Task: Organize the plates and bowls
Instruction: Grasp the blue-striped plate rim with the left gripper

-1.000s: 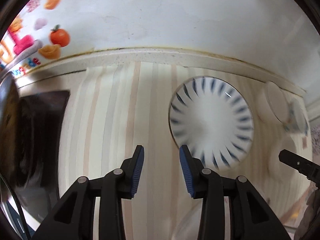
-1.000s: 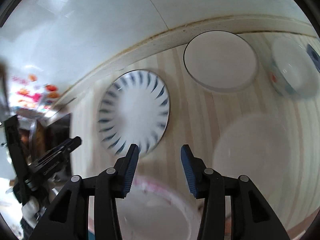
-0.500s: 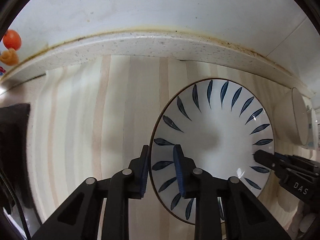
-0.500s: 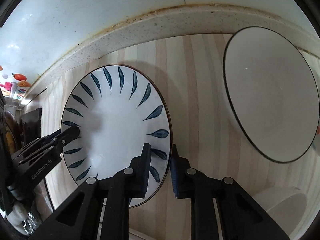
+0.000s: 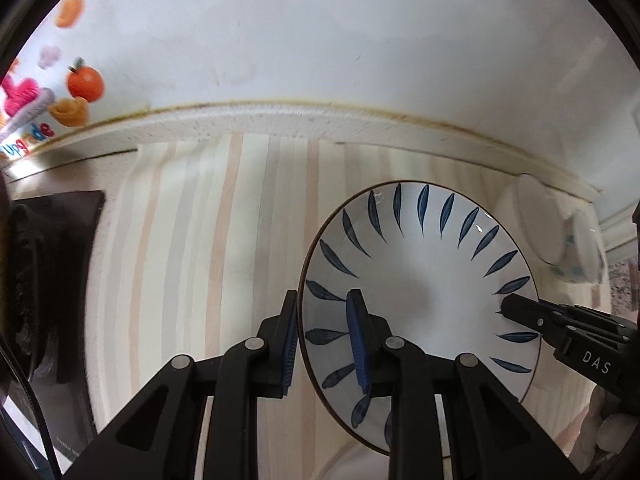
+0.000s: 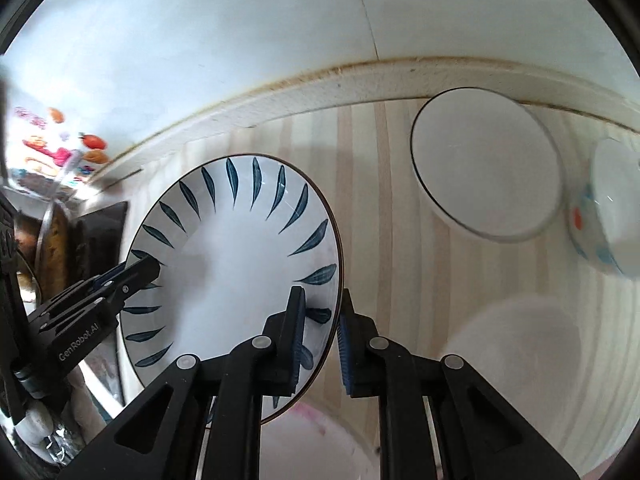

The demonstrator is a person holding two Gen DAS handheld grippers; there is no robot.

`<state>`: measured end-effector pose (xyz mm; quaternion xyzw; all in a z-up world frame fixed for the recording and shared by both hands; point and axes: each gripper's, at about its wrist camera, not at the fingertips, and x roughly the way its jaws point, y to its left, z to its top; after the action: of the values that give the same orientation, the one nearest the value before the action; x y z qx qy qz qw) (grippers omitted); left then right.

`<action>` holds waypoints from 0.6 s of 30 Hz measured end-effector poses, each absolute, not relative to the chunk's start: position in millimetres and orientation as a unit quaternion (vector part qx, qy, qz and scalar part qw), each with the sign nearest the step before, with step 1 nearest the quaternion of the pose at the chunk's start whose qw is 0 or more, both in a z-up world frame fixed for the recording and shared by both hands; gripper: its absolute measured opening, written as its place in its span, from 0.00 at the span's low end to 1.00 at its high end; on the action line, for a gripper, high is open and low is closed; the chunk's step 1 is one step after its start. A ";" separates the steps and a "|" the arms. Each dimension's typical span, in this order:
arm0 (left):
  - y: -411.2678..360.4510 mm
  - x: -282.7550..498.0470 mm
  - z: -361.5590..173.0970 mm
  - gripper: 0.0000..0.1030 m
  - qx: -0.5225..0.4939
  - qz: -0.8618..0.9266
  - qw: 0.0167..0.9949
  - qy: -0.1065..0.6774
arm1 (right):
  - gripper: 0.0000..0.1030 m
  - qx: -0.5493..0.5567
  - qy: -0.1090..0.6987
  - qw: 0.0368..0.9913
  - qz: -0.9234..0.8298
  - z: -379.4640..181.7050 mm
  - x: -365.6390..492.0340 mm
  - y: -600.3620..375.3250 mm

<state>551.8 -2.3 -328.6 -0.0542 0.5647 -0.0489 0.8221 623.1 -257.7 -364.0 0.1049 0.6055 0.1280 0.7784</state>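
i have the leaf-pattern plate (image 5: 420,292) pinched from both sides: left gripper (image 5: 324,344) clamped over its left rim, one finger under and one on top; right gripper (image 6: 320,332) clamped the same way over the right rim. opposite grips should keep it level. the plate looks raised off the striped counter (image 5: 208,248), tilted slightly; i cannot confirm clearance. white bowl (image 6: 484,164) and patterned bowl (image 6: 608,208) sit well apart by the backsplash; a blurred white dish (image 6: 516,344) is nearer. likely a stacking step next.
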 end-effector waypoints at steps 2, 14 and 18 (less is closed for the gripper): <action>-3.5 531.9 -309.9 0.20 -0.058 -0.056 0.828 0.555 | 0.16 0.105 0.599 0.783 0.131 -348.3 604.6 -261.1; -24.1 442.7 -300.0 0.20 -0.045 -0.075 0.822 0.563 | 0.16 0.112 0.606 0.777 0.126 -344.2 481.1 -278.5; -30.5 424.6 -320.0 0.20 -0.034 -0.076 0.811 0.579 | 0.16 0.112 0.622 0.766 0.123 -368.5 456.3 -281.4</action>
<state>424.6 -30.5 -320.0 -0.0341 0.5794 -0.0757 0.8108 456.3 -281.4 -368.5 0.1120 0.6215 0.1228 0.7655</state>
